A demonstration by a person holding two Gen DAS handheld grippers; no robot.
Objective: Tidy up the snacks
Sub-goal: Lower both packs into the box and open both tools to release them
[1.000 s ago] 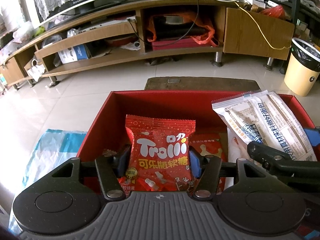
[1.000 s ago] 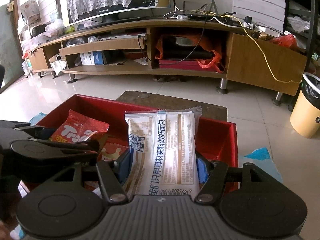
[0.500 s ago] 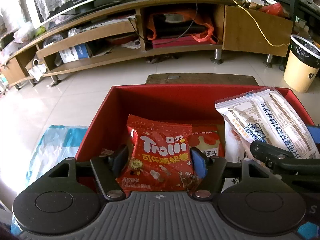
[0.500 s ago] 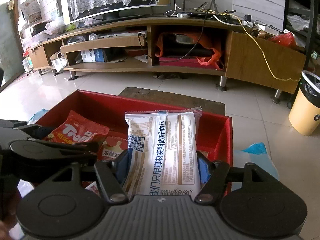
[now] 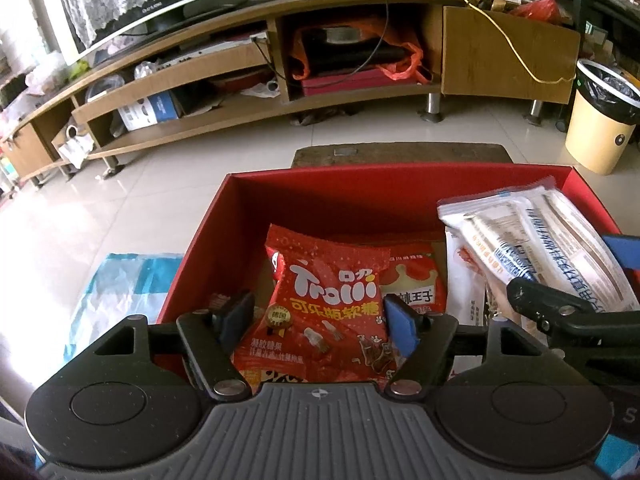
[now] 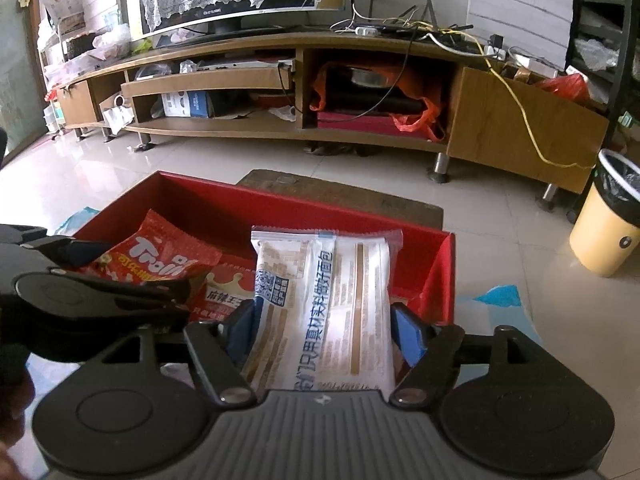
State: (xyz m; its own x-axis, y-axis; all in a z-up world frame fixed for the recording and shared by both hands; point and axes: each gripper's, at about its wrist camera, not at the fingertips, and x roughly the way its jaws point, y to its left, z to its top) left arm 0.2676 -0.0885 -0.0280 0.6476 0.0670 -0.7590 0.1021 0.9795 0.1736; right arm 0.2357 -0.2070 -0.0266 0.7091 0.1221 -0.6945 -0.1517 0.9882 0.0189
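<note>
The left gripper (image 5: 318, 318) has its blue-padded fingers (image 5: 398, 330) spread wide on either side of a red Trolli candy bag (image 5: 320, 312); the left pad looks clear of the wrapper, though whether the right pad touches it is hard to tell. The right gripper (image 6: 324, 328) is clamped on a white bread packet (image 6: 324, 300), pads pressing both long edges, the packet pointing away and lifted above the box's right half. The red box (image 5: 400, 192) sits on a low wooden stool (image 5: 400, 152) and holds the candy bag near its left-centre, a red crown-print packet (image 5: 412, 280) just right of it, and a pale packet (image 5: 464, 292) further right. Both tools reach in from the near side, angled down, the left one's black frame crossing the right camera's left edge.
</note>
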